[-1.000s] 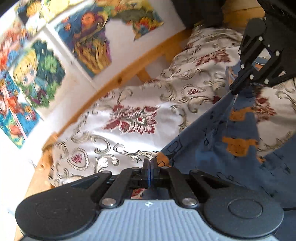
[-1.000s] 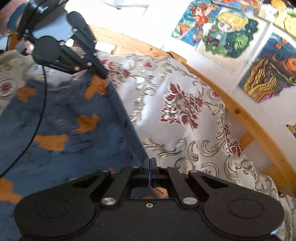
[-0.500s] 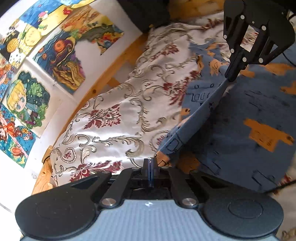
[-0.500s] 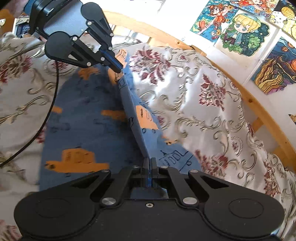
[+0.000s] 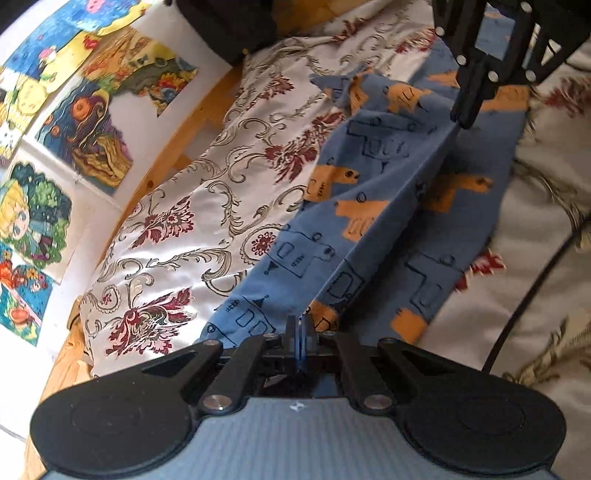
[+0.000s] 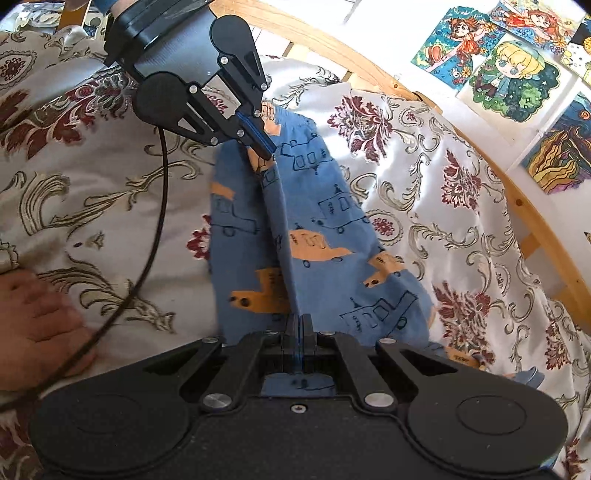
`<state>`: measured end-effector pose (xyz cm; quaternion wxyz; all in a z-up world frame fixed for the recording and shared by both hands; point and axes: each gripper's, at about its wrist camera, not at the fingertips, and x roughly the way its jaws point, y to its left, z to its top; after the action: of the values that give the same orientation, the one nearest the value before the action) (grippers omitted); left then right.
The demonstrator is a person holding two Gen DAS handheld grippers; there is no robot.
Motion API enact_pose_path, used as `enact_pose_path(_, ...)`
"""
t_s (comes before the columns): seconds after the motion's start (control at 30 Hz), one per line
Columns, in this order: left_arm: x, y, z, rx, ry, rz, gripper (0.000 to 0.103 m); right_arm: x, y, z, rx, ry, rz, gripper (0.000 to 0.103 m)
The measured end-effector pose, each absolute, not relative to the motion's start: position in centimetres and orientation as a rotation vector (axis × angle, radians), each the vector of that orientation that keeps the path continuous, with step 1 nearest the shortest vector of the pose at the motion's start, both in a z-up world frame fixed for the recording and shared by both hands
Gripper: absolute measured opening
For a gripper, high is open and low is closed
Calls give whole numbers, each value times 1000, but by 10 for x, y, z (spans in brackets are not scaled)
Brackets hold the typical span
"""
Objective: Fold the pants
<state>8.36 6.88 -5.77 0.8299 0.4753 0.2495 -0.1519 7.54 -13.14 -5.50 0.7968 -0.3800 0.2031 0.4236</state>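
Observation:
Blue pants (image 5: 369, 206) printed with orange and outlined vehicles lie lengthwise on a floral bedspread (image 5: 192, 206). My left gripper (image 5: 301, 325) is shut on one end of a raised fold of the cloth. My right gripper (image 5: 463, 118) pinches the other end of that fold at the far side. In the right wrist view the pants (image 6: 325, 254) run from my right gripper (image 6: 299, 325), shut on the near edge, up to my left gripper (image 6: 264, 149). The fold stands as a taut ridge between the two over the lower layer.
A wooden bed rail (image 6: 535, 225) and a wall with colourful drawings (image 6: 517, 70) border the bed's far side. A black cable (image 6: 155, 221) trails over the bedspread (image 6: 92, 192) beside a person's bare hand or foot (image 6: 33, 317). A dark object (image 5: 229, 26) lies by the rail.
Both grippers have carried the held edge away from the wall side and across the pants. The spread cloth is now doubled into a narrower strip.

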Motion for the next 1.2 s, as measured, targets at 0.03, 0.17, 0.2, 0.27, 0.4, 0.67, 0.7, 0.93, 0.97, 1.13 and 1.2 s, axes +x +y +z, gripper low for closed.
enact_pose_path(0.03, 84, 69, -60, 1011, 539, -325, 1, 74, -130, -58, -818, 438, 908, 0)
enact_pose_path(0.17, 83, 67, -65, 1012, 561, -330, 2, 76, -126, -69, -820, 454, 893, 0)
enact_pose_path(0.2, 83, 66, -65, 1013, 559, -330, 6, 79, -126, -71, -821, 456, 885, 10)
enact_pose_path(0.27, 83, 66, -64, 1002, 561, -328, 11, 80, -128, -72, -832, 447, 874, 24)
enact_pose_path(0.4, 86, 64, -59, 965, 561, -316, 33, 80, -135, -73, -873, 423, 860, 39)
enact_pose_path(0.67, 82, 41, -48, 860, 563, -382, 44, 101, -177, -57, -653, 534, 706, 75)
enact_pose_path(0.7, 80, 35, -47, 849, 554, -391, 47, 104, -185, -54, -595, 553, 675, 79)
enact_pose_path(0.93, 79, -15, -61, 870, 554, -459, 49, 135, -237, -47, -197, 697, 513, 87)
enact_pose_path(0.97, 81, -21, -64, 875, 563, -467, 48, 142, -242, -46, -155, 715, 511, 87)
enact_pose_path(1.13, 85, -39, -69, 852, 611, -523, 39, 194, -264, -41, -6, 799, 502, 87)
enact_pose_path(1.2, 87, -42, -70, 843, 624, -532, 39, 219, -272, -38, 36, 827, 489, 86)
